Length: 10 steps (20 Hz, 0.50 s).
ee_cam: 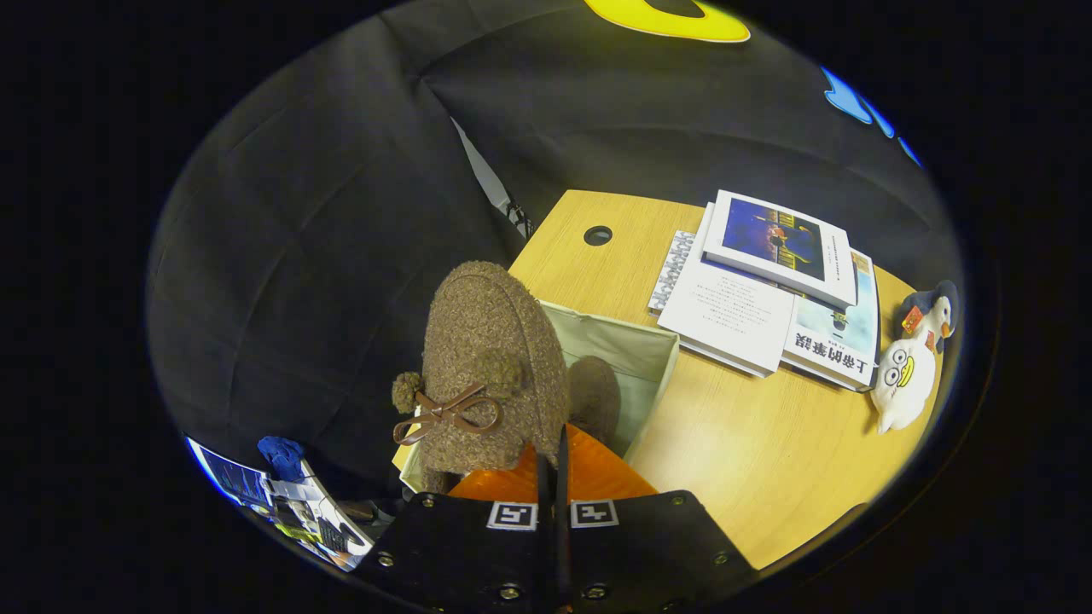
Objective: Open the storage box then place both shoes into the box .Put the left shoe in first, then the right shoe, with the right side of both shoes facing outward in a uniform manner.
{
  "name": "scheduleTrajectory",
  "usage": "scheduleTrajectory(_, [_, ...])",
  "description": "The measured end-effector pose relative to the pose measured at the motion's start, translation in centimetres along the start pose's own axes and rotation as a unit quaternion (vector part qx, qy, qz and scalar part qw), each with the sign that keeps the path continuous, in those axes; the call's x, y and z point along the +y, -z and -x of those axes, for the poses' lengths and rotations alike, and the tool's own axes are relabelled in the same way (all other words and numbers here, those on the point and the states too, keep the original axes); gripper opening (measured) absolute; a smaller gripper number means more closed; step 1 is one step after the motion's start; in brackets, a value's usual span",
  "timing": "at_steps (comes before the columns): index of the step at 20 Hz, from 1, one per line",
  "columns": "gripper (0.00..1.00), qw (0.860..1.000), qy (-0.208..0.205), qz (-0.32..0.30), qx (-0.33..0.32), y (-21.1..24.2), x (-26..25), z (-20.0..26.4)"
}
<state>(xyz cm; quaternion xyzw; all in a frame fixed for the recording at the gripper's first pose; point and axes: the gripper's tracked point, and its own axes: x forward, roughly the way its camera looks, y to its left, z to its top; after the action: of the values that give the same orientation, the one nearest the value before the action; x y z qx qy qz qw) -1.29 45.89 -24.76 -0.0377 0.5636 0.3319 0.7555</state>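
Note:
My gripper [553,479] is shut on a brown fuzzy shoe [490,358] with a brown bow and pompoms, pinching a thin edge of it between nearly closed fingers. The shoe hangs toe-away just ahead of the fingers, above the near left part of the open pale fabric storage box [650,343]. Inside the box, right of the held shoe, shows the rounded brown part of a second shoe [595,394]. The held shoe hides most of the box's inside. The box stands at the left end of the wooden table [751,435].
A stack of books [768,290] lies beyond the box to the right, and a white plush bird [909,367] sits at the table's right edge. A cable hole [597,234] is in the table's far corner. Papers and a blue object [290,495] lie low on the left.

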Motion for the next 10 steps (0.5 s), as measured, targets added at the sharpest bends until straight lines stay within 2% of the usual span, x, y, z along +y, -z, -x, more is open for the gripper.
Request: scheduleTrajectory(10, [0.0,0.999,0.014,-0.001,0.032,1.2,0.9,-2.4])
